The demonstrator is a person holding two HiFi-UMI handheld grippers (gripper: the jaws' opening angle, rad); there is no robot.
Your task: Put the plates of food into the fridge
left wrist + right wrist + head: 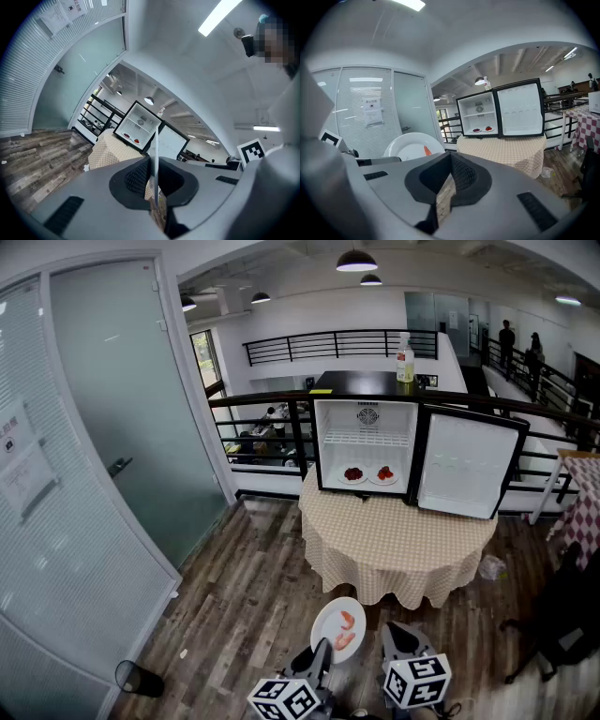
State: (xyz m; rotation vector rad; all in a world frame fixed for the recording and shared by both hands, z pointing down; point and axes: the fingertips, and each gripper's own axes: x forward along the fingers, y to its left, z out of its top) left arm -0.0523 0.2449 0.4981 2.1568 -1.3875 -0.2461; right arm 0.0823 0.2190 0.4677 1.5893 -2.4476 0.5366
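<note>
My left gripper (321,655) is shut on the rim of a white plate with shrimp (337,628), held low over the wooden floor. In the left gripper view the plate (154,154) stands edge-on between the dark pads. My right gripper (400,637) hangs beside it, shut and holding nothing; the right gripper view has the plate (410,146) off to its left. Ahead, a small fridge (366,390) stands open on a round table (398,535), its door (466,465) swung right. Two plates of red food (353,474) (382,473) lie on the fridge floor.
A bottle (405,359) stands on top of the fridge. A frosted glass wall (122,427) runs along the left, with a black bin (139,678) at its foot. A black railing (262,432) is behind the table. A checkered table (583,507) and a dark bag (567,620) are at the right.
</note>
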